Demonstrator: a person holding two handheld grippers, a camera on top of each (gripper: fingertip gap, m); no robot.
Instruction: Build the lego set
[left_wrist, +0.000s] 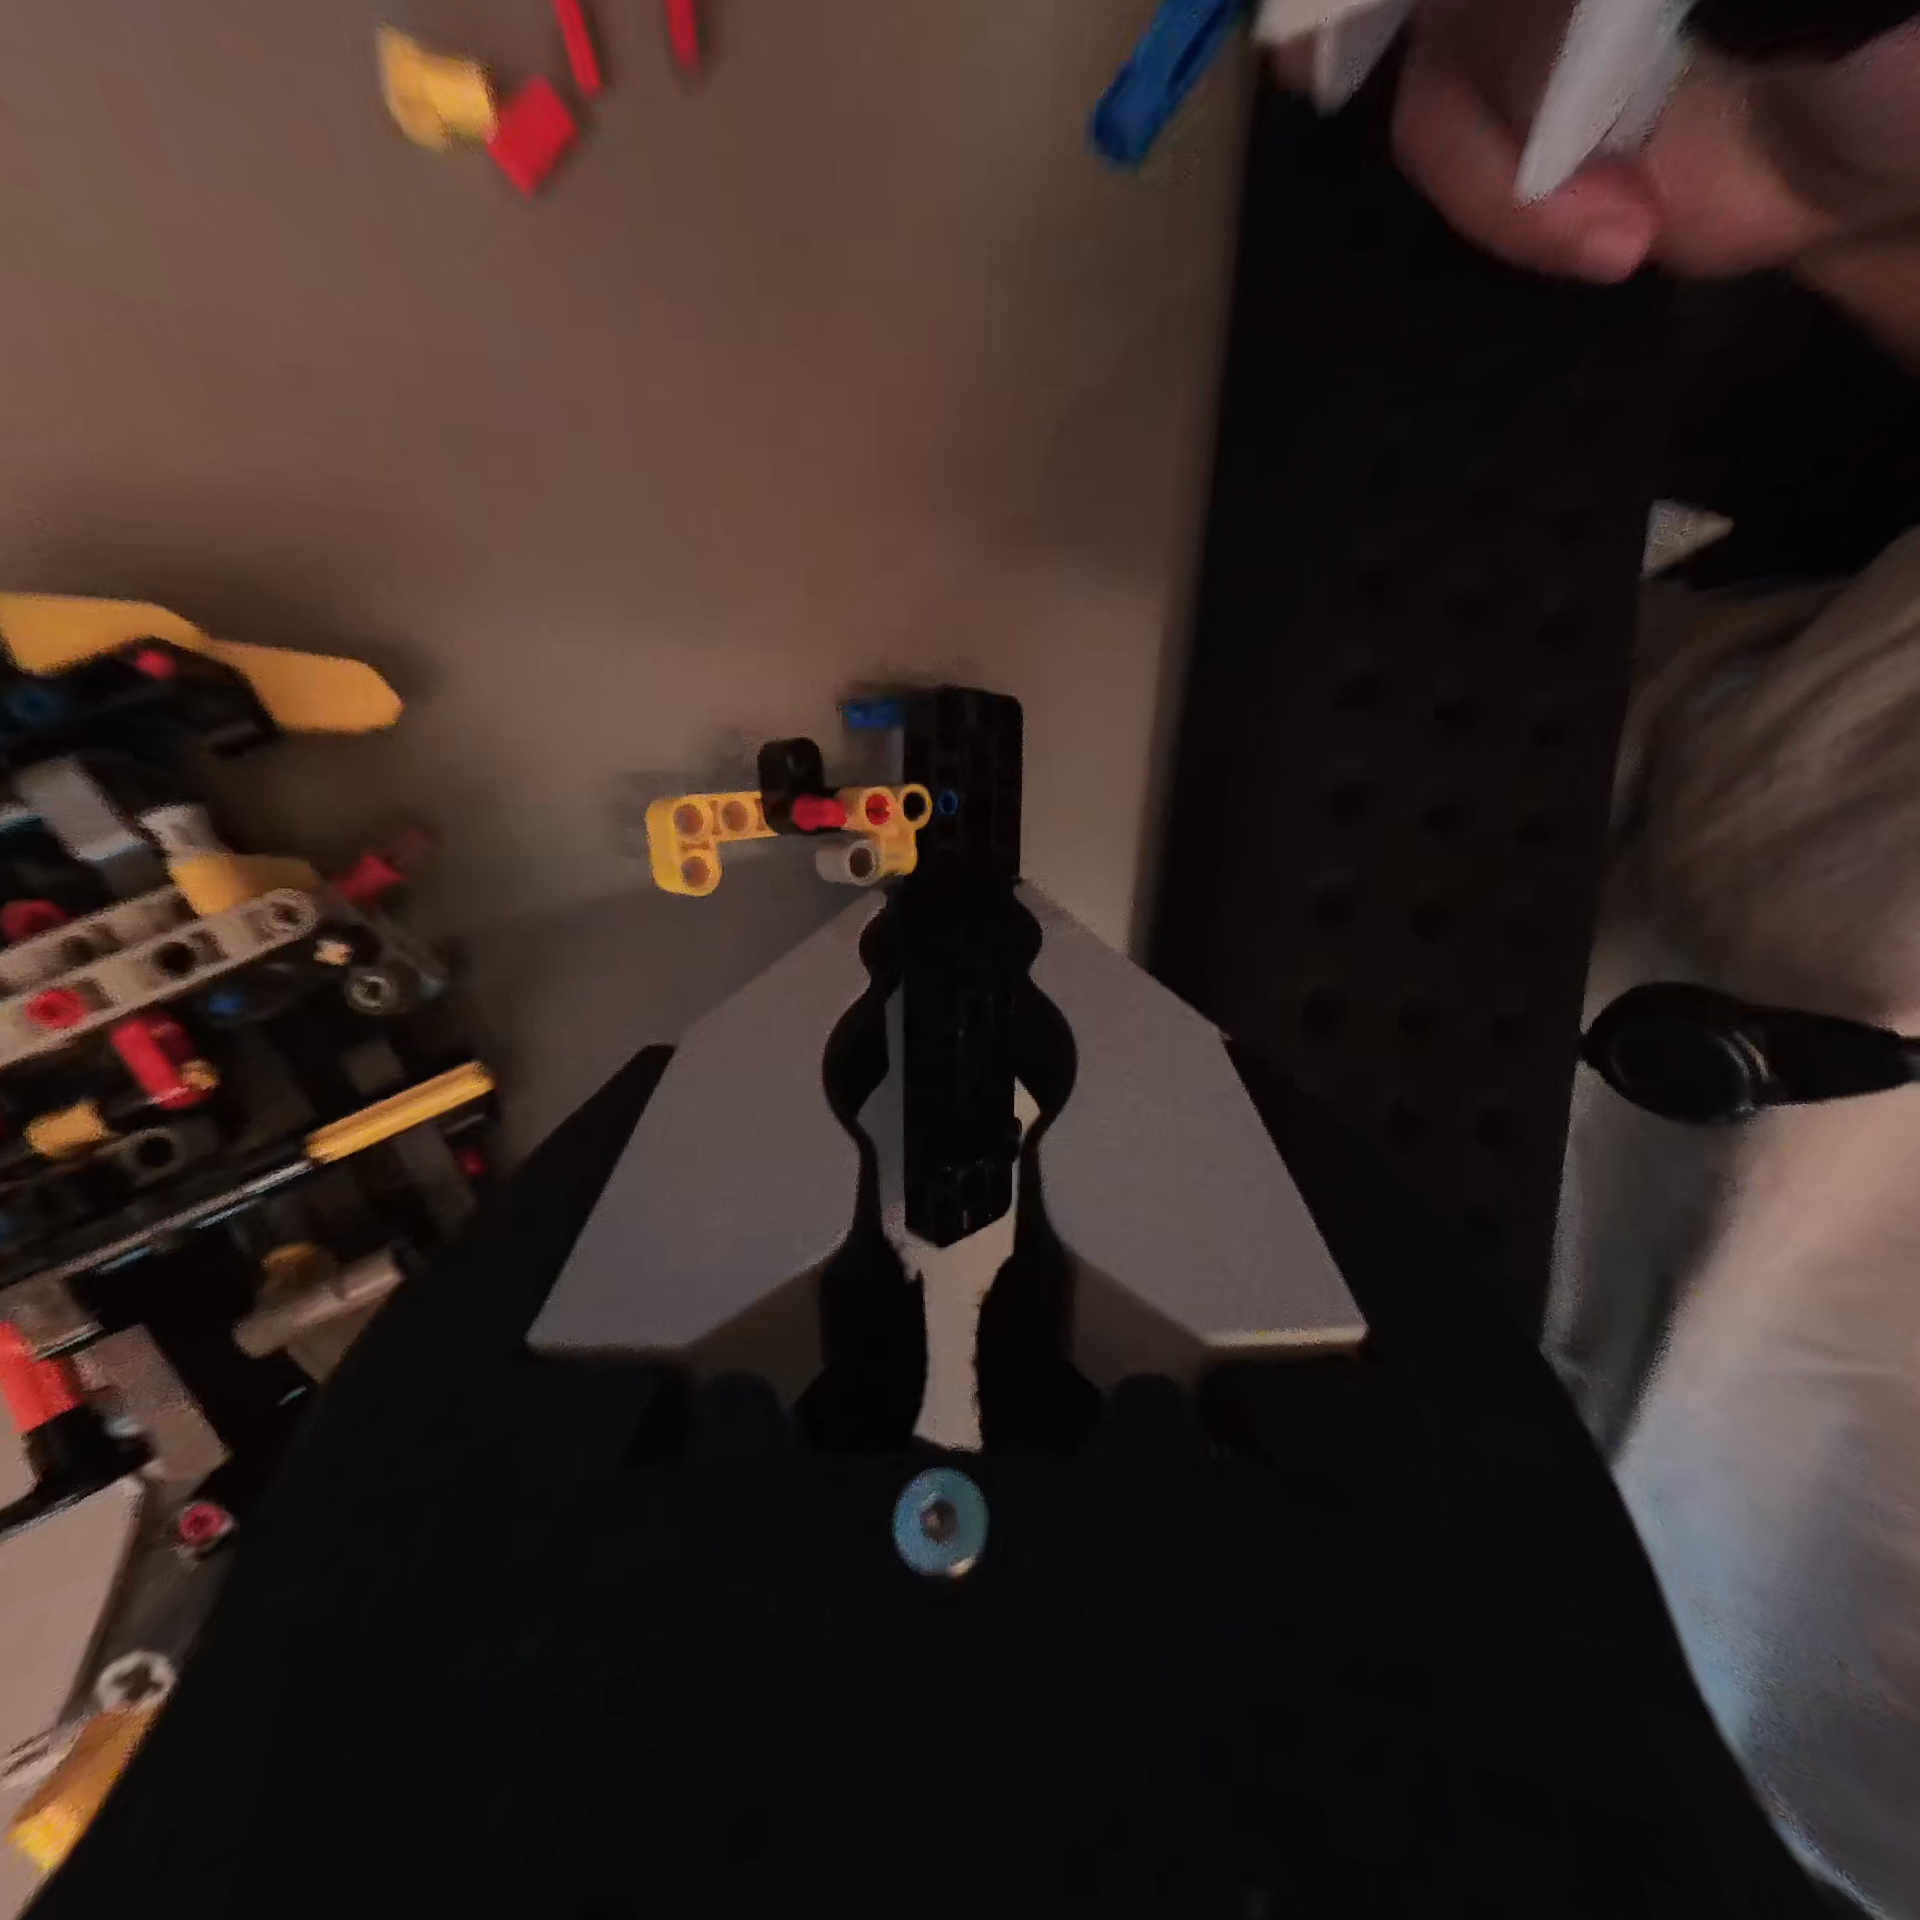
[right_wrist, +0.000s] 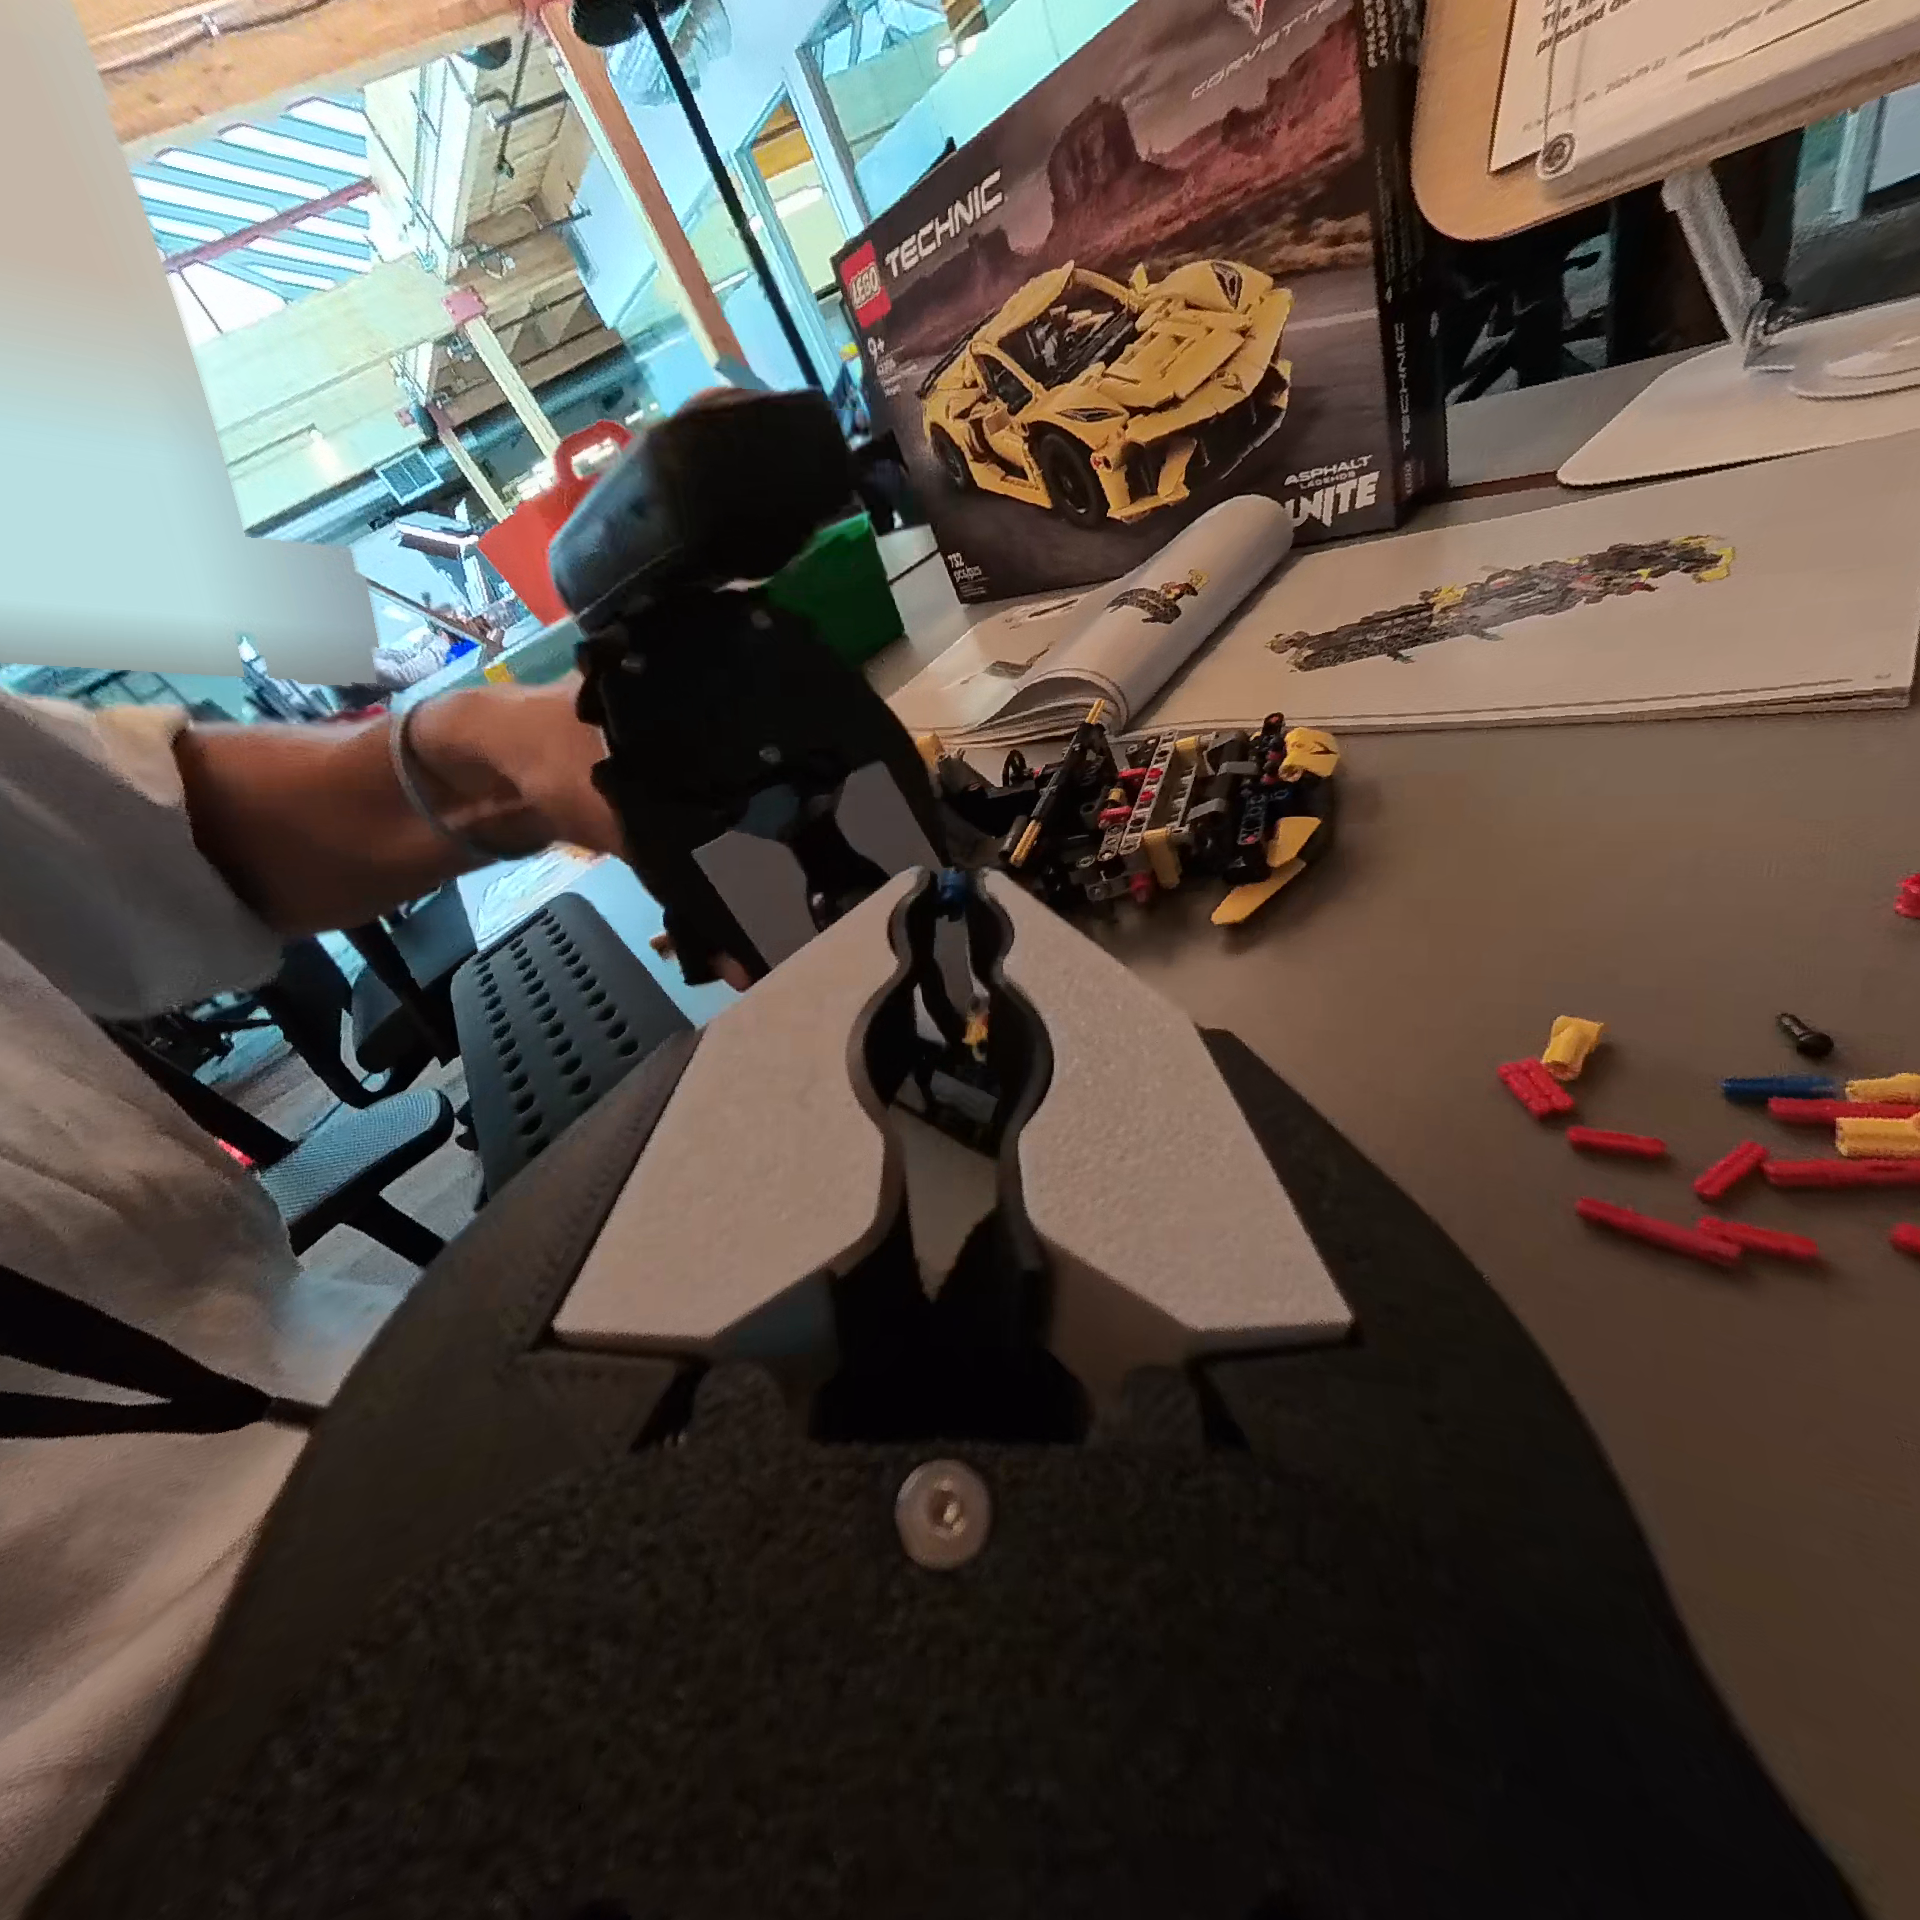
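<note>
My left gripper (left_wrist: 951, 914) is shut on a long black beam (left_wrist: 961, 997) and holds it above the table. A yellow L-shaped beam (left_wrist: 727, 826) with red pins, a grey bush and a blue pin is joined to the beam's far end. My right gripper (right_wrist: 952, 883) is shut on a small blue piece (right_wrist: 951, 894) at its fingertips. The left gripper (right_wrist: 727, 727) shows in the right wrist view just beyond them, held by a hand. The part-built car chassis (right_wrist: 1153, 805) stands on the table; it is also at the left in the left wrist view (left_wrist: 177, 1039).
Loose red, yellow and blue pieces (right_wrist: 1745, 1143) lie at the right. An open instruction booklet (right_wrist: 1455, 634) and the set's box (right_wrist: 1132, 301) are behind the chassis. A black perforated chair (right_wrist: 561, 1008) stands off the table's edge. More loose pieces (left_wrist: 488, 104) lie farther along the table.
</note>
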